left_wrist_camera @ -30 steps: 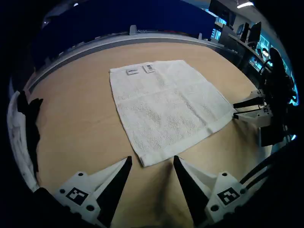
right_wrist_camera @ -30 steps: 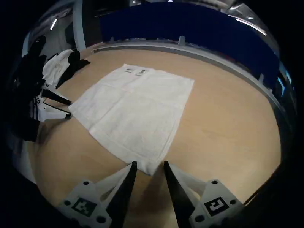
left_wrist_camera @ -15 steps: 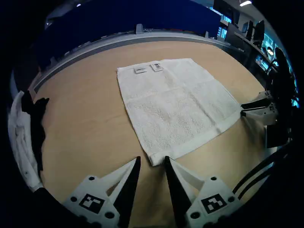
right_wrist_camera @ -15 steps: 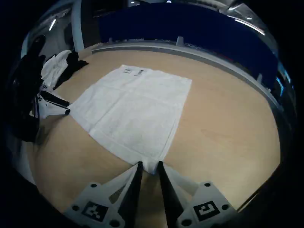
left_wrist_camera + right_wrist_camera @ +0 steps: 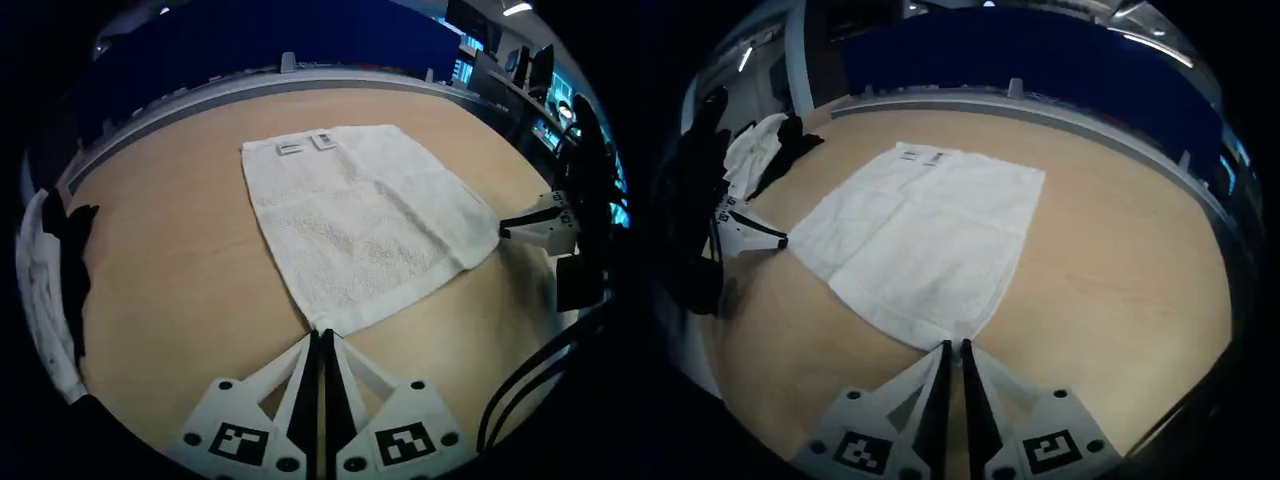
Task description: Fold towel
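While bare wooden table [image 5: 176, 240] shows on every side of it, one white towel [image 5: 360, 224] lies flat in a single layer near the table's middle. Two small labels [image 5: 324, 142] sit at its far edge, the print too small to make out.

Left gripper [image 5: 322, 340]: fingers clenched together on the towel's near corner. Right gripper [image 5: 954, 348]: fingers pinched to a thin slit on the neighbouring corner, the tip of the cloth caught between them. Each gripper also shows small at the side of the other's view, tips at its own corner.

Count: two grippers, two corners held, two far corners lying on the table.

One heap of clothes [image 5: 768, 152], white and black pieces, lies well apart at the table's edge. It is partly cut off, so the number of garments is unclear. Blue partition [image 5: 240, 40] stands behind the table's curved rim. Dark desks with screens [image 5: 512, 68] lie beyond, blurred.
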Available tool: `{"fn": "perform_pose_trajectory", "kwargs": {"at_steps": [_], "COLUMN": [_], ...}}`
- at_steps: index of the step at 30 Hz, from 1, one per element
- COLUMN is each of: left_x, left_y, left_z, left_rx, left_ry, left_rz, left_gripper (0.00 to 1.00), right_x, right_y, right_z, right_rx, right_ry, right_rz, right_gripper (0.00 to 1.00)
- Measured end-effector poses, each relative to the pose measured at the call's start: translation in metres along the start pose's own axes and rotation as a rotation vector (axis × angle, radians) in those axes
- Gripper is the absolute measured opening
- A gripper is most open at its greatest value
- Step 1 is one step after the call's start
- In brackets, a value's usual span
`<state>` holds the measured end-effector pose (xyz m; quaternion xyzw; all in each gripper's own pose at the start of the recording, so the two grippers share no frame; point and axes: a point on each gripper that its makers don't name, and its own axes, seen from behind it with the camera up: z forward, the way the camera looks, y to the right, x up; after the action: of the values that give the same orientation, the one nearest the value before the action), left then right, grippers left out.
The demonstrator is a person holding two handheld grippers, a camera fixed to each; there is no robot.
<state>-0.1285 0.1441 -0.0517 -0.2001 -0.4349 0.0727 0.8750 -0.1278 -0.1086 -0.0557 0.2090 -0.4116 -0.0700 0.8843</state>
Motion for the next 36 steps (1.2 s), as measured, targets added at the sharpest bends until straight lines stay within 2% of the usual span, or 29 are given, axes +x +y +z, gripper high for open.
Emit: {"fn": "perform_pose_trajectory", "kwargs": {"at_steps": [8,14,23,26,28,32,36], "left_x": [0.010,0.023,0.037,0.033,0.026,0.014,0.013], "left_y": [0.004,0.003,0.008,0.009,0.005,0.000,0.012], "left_z": [-0.005,-0.013,-0.042,-0.041,-0.034,-0.019,-0.013], "left_rx": [-0.006,-0.005,-0.028,-0.033,-0.013,0.016,-0.024], "left_ry": [0.026,0.047,0.085,0.081,0.059,0.035,0.046], "left_rz": [-0.004,-0.018,-0.058,-0.059,-0.064,-0.067,-0.060], "left_gripper": [0.04,0.03,0.03,0.03,0.03,0.16,0.32], "right_x": [0.002,0.009,0.024,0.023,0.021,0.017,0.011], "right_y": [0.009,0.007,0.004,0.006,0.007,0.004,0.001], "right_z": [-0.006,-0.015,-0.038,-0.040,-0.038,-0.036,-0.035], "right_rx": [-0.010,-0.008,-0.003,-0.005,-0.003,0.002,0.006], "right_ry": [0.003,0.019,0.047,0.045,0.039,0.031,0.018], "right_rz": [0.028,0.007,-0.015,-0.008,0.000,0.007,-0.002], "right_gripper": [0.06,0.06,0.06,0.06,0.06,0.06,0.06]}}
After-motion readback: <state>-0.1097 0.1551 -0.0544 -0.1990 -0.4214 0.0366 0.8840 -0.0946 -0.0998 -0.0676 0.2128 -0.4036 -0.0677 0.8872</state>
